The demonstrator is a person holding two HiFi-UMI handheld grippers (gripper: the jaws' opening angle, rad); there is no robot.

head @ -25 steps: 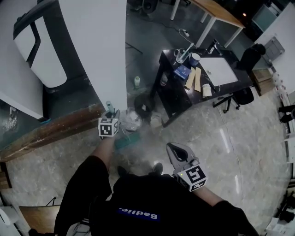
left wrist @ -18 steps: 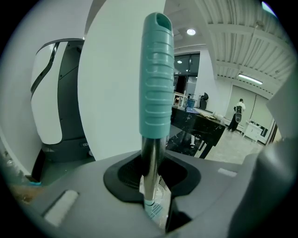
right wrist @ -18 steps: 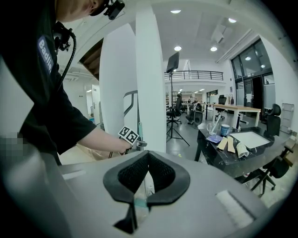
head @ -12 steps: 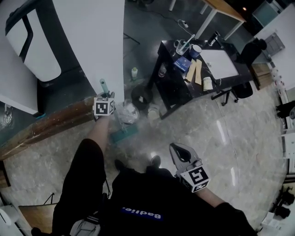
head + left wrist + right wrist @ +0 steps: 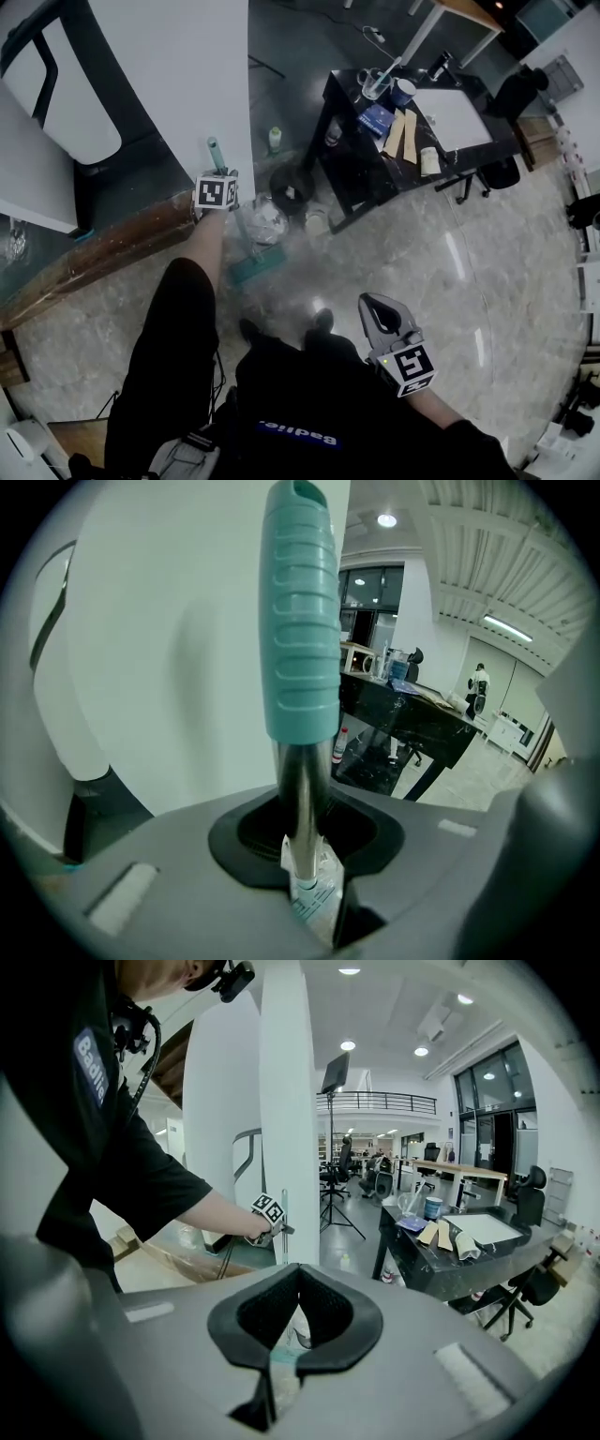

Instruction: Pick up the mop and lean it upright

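The mop stands nearly upright beside the white pillar [image 5: 187, 84]. Its teal grip [image 5: 215, 150] is at the top and its teal head [image 5: 253, 271] rests on the floor. My left gripper [image 5: 217, 176] is shut on the metal pole just under the grip. In the left gripper view the pole [image 5: 300, 799] passes through the padded notch of the left gripper [image 5: 302, 810], with the teal grip [image 5: 300, 621] above. My right gripper [image 5: 375, 306] hangs lower right near my body, shut with nothing held. The right gripper view shows the right gripper [image 5: 298, 1274] and, beyond it, the left gripper [image 5: 268, 1211] on the pole.
A black desk [image 5: 349, 159] with cups, a book and papers stands right of the pillar. A small bottle [image 5: 275, 141], a dark bin [image 5: 289, 187] and a crumpled bag [image 5: 266, 225] sit on the floor near the mop. A wooden ledge [image 5: 94, 258] runs left.
My left gripper has carried the mop's handle further from my body toward the pillar, and the pole now stands steeper. The right gripper has hardly shifted.
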